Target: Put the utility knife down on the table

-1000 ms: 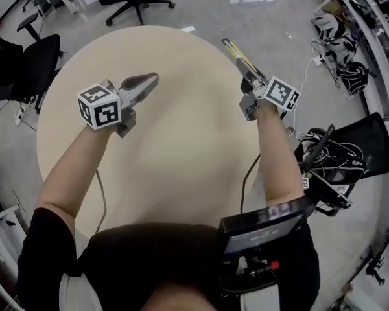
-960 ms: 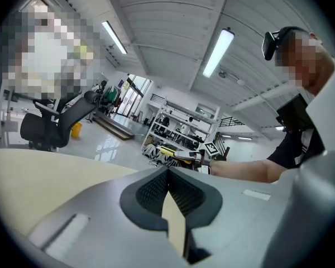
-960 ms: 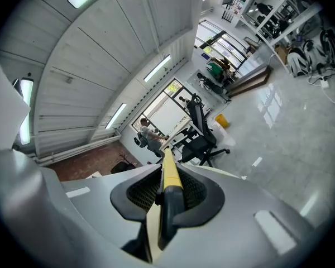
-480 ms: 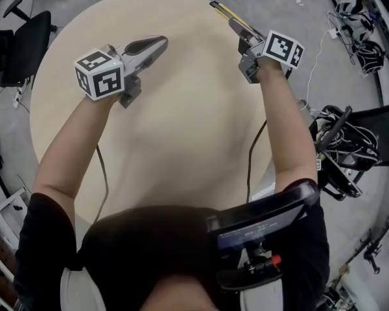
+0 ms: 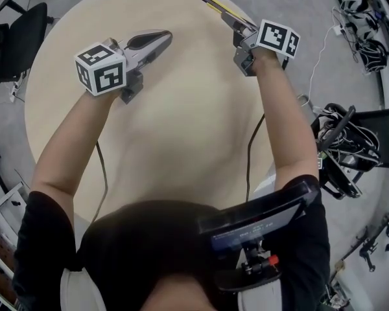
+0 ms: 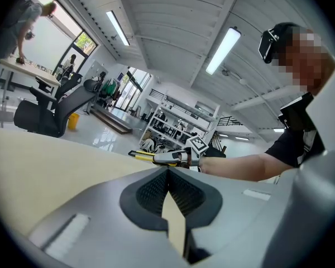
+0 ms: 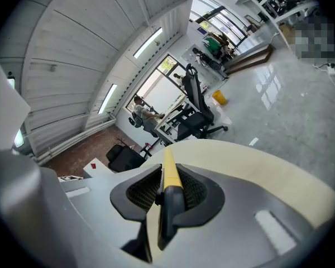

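- Right hand-held gripper point(image 5: 233, 23): clenched on the utility knife point(image 5: 214, 6). The pads grip its dark rear end, and the yellow-and-black body juts forward past the jaws.
- Left hand-held gripper point(image 5: 163, 39): jaws closed together with nothing between them. It is held over the left half of the counter point(image 5: 181, 128), well apart from the knife.
- Position of the knife: over the far right part of the round counter, close to its rim and pointing away from the person. No view shows whether any part of it touches the surface.
- Step in hand (judged): the setting-down itself. The knife is over the counter but not yet let go.
- Next move (judged): bring the knife low until its body lies flat on the surface, well inside the rim. Then part the jaws and draw straight back along the knife's line, so the pads do not drag it toward the edge.
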`<state>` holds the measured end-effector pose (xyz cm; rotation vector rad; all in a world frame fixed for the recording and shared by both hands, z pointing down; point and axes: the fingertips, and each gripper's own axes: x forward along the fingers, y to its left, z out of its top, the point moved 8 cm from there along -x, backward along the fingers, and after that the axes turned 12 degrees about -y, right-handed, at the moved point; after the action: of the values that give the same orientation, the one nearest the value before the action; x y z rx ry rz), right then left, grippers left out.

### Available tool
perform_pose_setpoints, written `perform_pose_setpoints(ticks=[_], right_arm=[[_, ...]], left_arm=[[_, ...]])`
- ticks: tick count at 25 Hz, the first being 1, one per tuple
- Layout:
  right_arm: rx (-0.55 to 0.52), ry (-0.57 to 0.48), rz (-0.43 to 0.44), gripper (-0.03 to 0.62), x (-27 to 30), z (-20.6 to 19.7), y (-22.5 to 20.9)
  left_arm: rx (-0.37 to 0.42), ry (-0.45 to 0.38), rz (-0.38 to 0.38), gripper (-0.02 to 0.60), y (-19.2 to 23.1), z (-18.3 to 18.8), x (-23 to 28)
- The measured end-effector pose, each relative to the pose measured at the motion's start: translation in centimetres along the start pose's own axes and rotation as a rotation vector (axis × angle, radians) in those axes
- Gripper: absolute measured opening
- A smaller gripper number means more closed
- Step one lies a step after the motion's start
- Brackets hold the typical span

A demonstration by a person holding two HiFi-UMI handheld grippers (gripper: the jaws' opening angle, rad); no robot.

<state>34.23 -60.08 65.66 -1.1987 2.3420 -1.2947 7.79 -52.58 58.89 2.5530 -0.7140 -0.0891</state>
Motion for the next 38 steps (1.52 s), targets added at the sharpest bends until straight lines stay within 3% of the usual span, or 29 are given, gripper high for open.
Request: perform_pose_setpoints(ticks=[9, 11, 12, 14, 15, 24, 28, 35, 38], right_arm=[[0.003, 0.02, -0.007, 0.092, 0.5, -0.5, -0.4], [-0.042, 0.025, -0.004, 0.096, 0.8, -0.6, -0.2], [-0.087, 0.032, -0.008, 0.136, 1.0, -0.6, 0.1], [-0.171, 0.046, -0.025, 0.498, 1.6, -0.5, 0.6], [-0.195, 0.044, -0.033, 0.535, 1.8, -0.3, 0.8], [-0.284, -0.026, -0.074, 0.558, 0.9, 1.2, 1.2], [-0.263, -0.046, -0.063, 0.554, -0.1, 1.6, 1.5], [-0.247, -0.084, -0.054, 0.53, -2.5, 2.7, 3.5], [-0.24, -0.107, -0.025, 0.476, -4.0, 3.2, 5.3]], left_arm=[[-0.023, 0.001, -0.005, -0.002, 0.3, -0.7, 0.3], [-0.025, 0.003, -0.009, -0.002, 0.4, -0.8, 0.3], [-0.027, 0.005, -0.011, -0.002, 0.5, -0.9, 0.2], [-0.03, 0.005, -0.014, -0.002, 0.6, -0.9, 0.1], [-0.032, 0.004, -0.014, -0.002, 0.7, -1.0, 0.0], [-0.037, 0.008, -0.014, -0.002, 0.4, -1.1, 0.1], [-0.032, 0.011, -0.015, -0.002, -0.5, -1.2, 0.3], [-0.013, 0.005, -0.039, -0.002, -2.8, 0.2, 0.0], [0.003, 0.001, -0.049, -0.002, -4.2, 1.3, -0.4]])
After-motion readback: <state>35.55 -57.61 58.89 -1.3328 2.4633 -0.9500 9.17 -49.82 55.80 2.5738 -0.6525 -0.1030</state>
